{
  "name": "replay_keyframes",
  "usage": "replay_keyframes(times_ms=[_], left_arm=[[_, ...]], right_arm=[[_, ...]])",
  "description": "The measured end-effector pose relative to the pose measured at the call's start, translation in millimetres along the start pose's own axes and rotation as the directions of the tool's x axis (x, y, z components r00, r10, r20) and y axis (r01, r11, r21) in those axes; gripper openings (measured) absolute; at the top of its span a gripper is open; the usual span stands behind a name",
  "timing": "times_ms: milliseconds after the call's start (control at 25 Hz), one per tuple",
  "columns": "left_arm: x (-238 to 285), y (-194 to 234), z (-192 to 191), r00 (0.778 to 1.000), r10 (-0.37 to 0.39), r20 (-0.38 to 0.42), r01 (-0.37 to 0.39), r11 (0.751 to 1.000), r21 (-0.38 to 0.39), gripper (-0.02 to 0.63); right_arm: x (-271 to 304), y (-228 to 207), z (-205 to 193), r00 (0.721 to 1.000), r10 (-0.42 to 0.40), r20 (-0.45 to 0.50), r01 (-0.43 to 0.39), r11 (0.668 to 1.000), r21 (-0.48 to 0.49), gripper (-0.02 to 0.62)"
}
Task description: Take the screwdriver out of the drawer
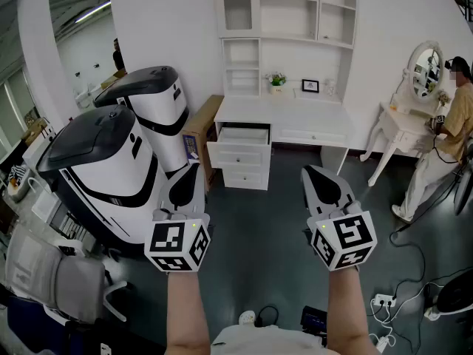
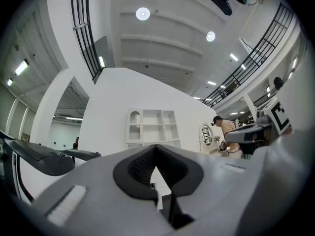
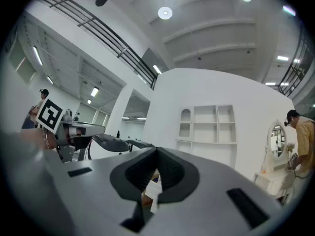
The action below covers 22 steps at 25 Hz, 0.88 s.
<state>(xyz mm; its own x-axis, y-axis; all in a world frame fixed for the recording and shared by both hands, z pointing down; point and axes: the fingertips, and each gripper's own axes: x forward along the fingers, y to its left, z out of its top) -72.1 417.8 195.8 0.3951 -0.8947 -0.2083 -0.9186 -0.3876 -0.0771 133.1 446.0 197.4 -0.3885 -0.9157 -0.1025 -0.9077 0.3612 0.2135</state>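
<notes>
Tongs raised side by side over a dark floor (image 1: 259, 228), marker cubes facing the head camera: the left tongs (image 1: 194, 168) and the right tongs (image 1: 312, 171) are both closed, tips together, with nothing between them; both point toward a white table (image 1: 295, 114) against the far wall, well apart from it; the top drawer (image 1: 244, 134) of the stack at the table's left end, as seen from the head camera, stands pulled open; the screwdriver cannot be made out, the drawer's inside being too small to read from here; open shelves (image 1: 288, 13) rise above the table, where a small plant (image 1: 277, 80) and a framed picture (image 1: 310, 86) stand; two white-and-black machines (image 1: 111, 161) fill the left side; at right a person (image 1: 451, 124) stands at a vanity (image 1: 399, 128) with an oval mirror (image 1: 425, 69).
</notes>
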Motion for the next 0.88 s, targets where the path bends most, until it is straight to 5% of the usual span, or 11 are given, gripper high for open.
replay_keyframes(times_ms=[880], left_arm=[[68.4, 73.7, -20.8, 0.999, -0.043, 0.021, 0.042, 0.999, 0.028, 0.009]], right_arm=[[108.3, 22.8, -15.3, 1.000, 0.006, -0.006, -0.006, 1.000, -0.001, 0.006]])
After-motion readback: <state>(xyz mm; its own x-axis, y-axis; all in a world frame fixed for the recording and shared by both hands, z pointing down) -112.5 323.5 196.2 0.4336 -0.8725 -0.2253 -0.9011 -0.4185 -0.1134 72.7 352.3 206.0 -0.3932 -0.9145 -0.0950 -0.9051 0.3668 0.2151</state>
